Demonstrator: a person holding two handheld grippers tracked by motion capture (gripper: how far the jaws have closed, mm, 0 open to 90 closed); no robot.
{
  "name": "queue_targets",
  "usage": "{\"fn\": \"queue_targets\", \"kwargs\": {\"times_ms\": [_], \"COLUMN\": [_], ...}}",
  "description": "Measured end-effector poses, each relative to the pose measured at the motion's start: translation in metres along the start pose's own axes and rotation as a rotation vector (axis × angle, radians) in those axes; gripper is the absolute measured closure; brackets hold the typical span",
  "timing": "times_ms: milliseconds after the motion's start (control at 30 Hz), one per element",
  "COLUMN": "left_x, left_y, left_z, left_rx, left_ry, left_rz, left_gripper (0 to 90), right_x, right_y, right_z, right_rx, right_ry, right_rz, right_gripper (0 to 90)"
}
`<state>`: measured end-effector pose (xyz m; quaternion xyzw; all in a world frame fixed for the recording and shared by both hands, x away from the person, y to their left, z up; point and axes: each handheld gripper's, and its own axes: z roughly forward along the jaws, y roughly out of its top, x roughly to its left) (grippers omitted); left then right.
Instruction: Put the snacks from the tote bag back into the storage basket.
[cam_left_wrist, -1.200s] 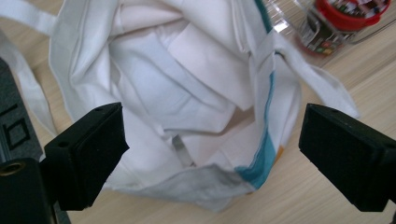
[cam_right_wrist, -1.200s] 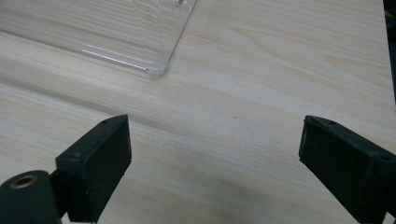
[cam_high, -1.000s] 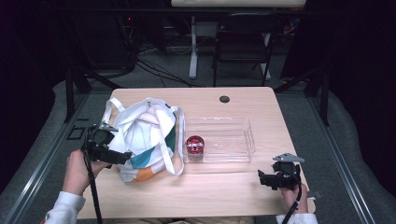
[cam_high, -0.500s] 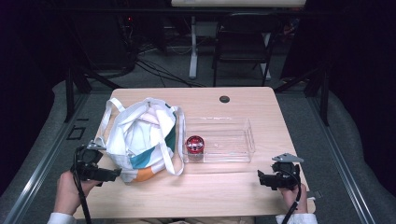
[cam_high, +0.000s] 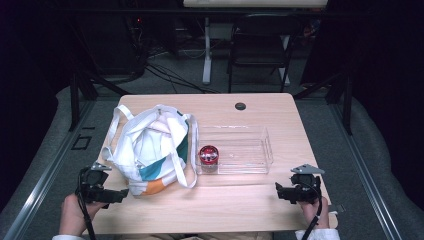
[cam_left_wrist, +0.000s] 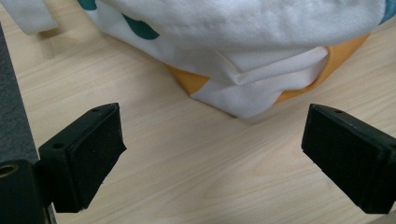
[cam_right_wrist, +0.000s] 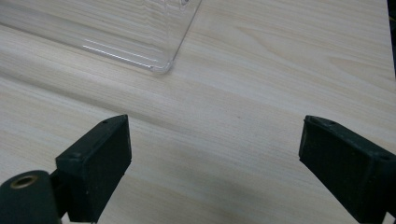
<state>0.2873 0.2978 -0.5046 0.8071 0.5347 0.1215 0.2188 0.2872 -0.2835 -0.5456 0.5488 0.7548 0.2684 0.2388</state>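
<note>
Bag (cam_high: 150, 150) slumps on the tabletop (cam_high: 240, 210) beside the tray (cam_high: 250, 150) holding a red jar (cam_high: 208, 156); left tongs (cam_high: 112, 196) and right tongs (cam_high: 281, 189) wait at the near edge, jaws apart, empty, likely parked clear.

I can't see inside the cloth bag (cam_high: 150, 150); its folds hide whatever it holds, and the left gripper view cuts off its top. The clear tray (cam_right_wrist: 107, 32) is cropped to one corner in the right gripper view. The red-lidded jar (cam_high: 208, 158) is too small to read
</note>
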Motion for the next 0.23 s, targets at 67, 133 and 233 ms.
{"fn": "queue_targets", "kwargs": {"times_ms": [67,133,233], "left_x": [0.0010,0.0016,0.0022], "left_y": [-0.0014,-0.0023,-0.0025], "left_z": [-0.0002,-0.0001,0.0006], "left_rx": [-0.002,-0.002,-0.002], "left_ry": [-0.001,-0.002,-0.002], "left_rz": [0.000,-0.005,-0.006], "left_gripper": [5.6,5.6,5.5], "right_x": [0.0004,0.0004,0.0005], "right_y": [0.0000,0.0001,0.0002], "right_z": [-0.0001,0.0000,0.0002], "right_rx": [-0.005,-0.005,-0.006], "right_ry": [-0.002,0.001,0.001], "right_rz": [0.002,0.000,0.000], "right_gripper": [8.8,8.9,8.9]}}
